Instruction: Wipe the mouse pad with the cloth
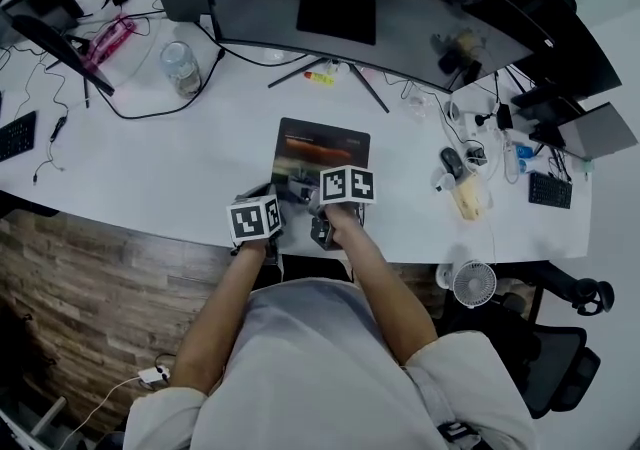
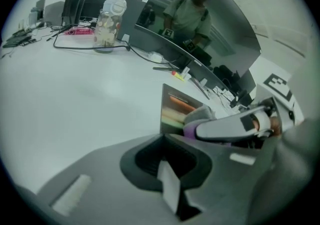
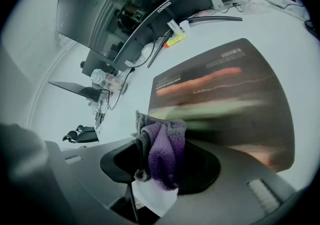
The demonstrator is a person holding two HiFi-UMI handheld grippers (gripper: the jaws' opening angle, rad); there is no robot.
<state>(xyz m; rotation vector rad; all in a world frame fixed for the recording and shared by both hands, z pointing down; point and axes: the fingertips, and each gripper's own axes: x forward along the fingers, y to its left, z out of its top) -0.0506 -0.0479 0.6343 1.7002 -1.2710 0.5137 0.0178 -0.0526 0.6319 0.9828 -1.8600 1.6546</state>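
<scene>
Cloth (image 3: 161,146) clamped in right gripper (image 3: 155,186) at near edge of mouse pad (image 3: 225,94); left gripper (image 2: 170,189) closed, empty.

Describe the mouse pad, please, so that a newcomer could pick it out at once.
Find the wide curved monitor across the white desk. In front of it, towards the desk's near edge, lies the mouse pad: a flat dark rectangle with an orange streak, the only mat there.

**Cloth bunched at the pad's near edge**

The mouse pad (image 3: 220,94), a dark rectangle with an orange-red streak across it, lies flat on the white desk. The purple-and-grey cloth (image 3: 162,151) is bunched and clamped in the right gripper (image 3: 157,169).
</scene>
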